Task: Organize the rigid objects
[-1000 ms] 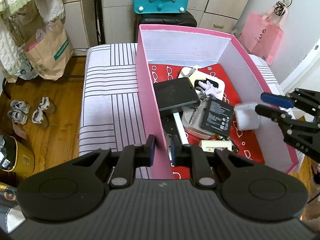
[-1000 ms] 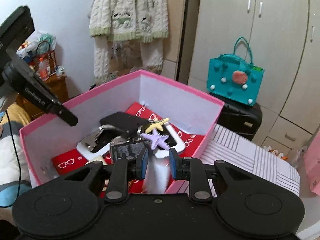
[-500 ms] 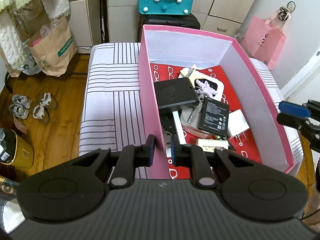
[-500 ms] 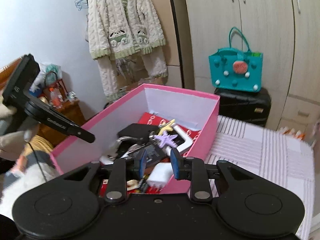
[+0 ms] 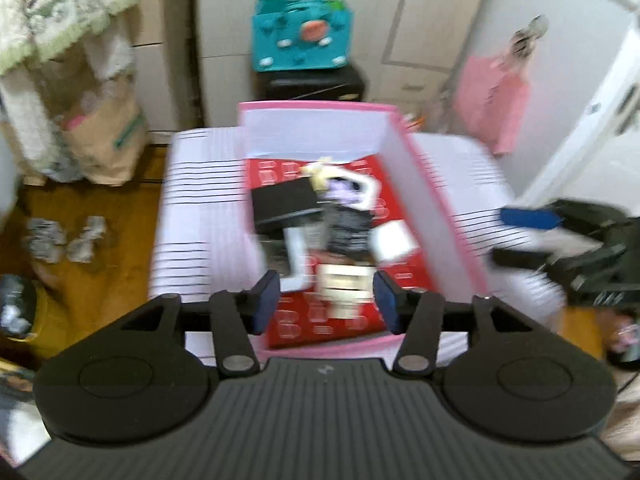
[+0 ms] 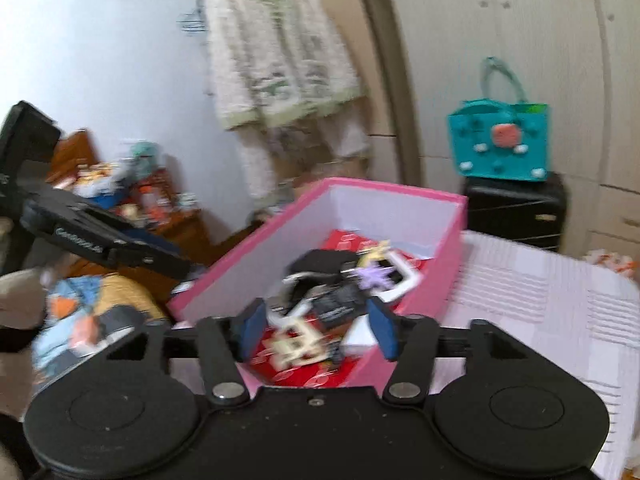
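Striped white bed cover — pink box sits directly on top.

Wooden floor, cream wardrobe doors, white wall

Right gripper jaws opening, nothing between them, above near end of pink box. Box holds black case, purple star, white block. Left gripper at left, outside the box.
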{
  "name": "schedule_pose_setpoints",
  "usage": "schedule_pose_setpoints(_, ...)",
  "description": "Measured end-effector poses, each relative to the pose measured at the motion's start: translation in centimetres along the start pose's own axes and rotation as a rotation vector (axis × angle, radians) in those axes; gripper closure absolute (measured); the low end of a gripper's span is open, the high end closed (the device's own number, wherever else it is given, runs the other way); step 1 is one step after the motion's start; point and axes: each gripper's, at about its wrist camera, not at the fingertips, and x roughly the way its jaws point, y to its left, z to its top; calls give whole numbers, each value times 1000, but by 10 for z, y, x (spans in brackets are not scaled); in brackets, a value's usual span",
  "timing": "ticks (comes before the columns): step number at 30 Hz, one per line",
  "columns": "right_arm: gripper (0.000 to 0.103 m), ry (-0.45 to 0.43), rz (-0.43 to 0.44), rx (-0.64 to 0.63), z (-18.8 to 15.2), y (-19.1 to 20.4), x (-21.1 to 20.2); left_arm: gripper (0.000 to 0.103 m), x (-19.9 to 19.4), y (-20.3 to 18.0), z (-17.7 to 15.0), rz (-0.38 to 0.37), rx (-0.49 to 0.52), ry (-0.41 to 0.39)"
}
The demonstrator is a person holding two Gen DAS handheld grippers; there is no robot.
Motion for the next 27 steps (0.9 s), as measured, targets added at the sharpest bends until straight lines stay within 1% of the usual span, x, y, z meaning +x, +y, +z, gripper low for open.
schedule_pose_setpoints(1,31,-3,9,1,0,2,-3,42,-2,-5,-4,-10,-9,-16)
schedule_pose_setpoints(2,28,-5,0,-2,-2,5,-6,35,-3,-11,-8,-12,-15,-28)
schedule_pose_setpoints(3,27,-4,-25,-8,-3,7,-9,32,-3,-16,-11,-17,-18,-35)
schedule_pose_setpoints(4,18,-1,-56,-11,-4,9,-13,26,-4,-20,-15,-24,-23,-41)
schedule_pose_setpoints(5,5,-1,-83,-12,-5,9,-16,18,-3,-23,-18,-24,-29,-42)
schedule_pose_setpoints(6,1,-6,-123,-6,-5,8,-19,13,-2,-27,-21,-15,-33,-43)
schedule_pose_setpoints(7,0,-15,-164,6,-6,7,-24,8,0,-30,-24,2,-32,-45)
schedule_pose_setpoints(8,0,-31,-216,27,-8,7,-29,7,3,-33,-26,23,-25,-46)
schedule_pose_setpoints(9,0,-44,-250,44,-10,7,-33,7,7,-37,-27,51,-15,-44)
schedule_pose_setpoints(10,0,-55,-265,54,-13,7,-38,7,10,-39,-29,72,-11,-39)
schedule_pose_setpoints(11,0,-61,-258,61,-15,5,-43,7,15,-41,-29,86,-9,-33)
schedule_pose_setpoints(12,0,-58,-233,82,-17,2,-47,7,20,-42,-31,89,-3,-28)
schedule_pose_setpoints(14,0,-37,-165,152,-21,-8,-52,7,26,-43,-35,81,-7,-53)
schedule_pose_setpoints(15,0,-32,-128,193,-24,-14,-54,7,29,-43,-36,96,-31,-67)
schedule_pose_setpoints(17,0,-27,-112,234,-26,-17,-55,7,31,-45,-37,130,-49,-87)
schedule_pose_setpoints(18,0,-25,-133,237,-27,-16,-57,7,29,-48,-38,160,-50,-103)
schedule_pose_setpoints(20,0,-30,-183,219,-29,-10,-61,7,25,-55,-39,246,-41,-141)
schedule_pose_setpoints(21,0,-31,-204,214,-30,-8,-63,6,22,-58,-39,272,-34,-158)
schedule_pose_setpoints(22,0,-25,-214,218,-30,-6,-64,3,19,-60,-40,289,-35,-170)
schedule_pose_setpoints(24,0,-19,-228,242,-31,-4,-65,2,13,-64,-42,317,-35,-181)
schedule_pose_setpoints(27,0,-2,-274,237,-34,1,-63,0,11,-72,-46,360,-22,-182)
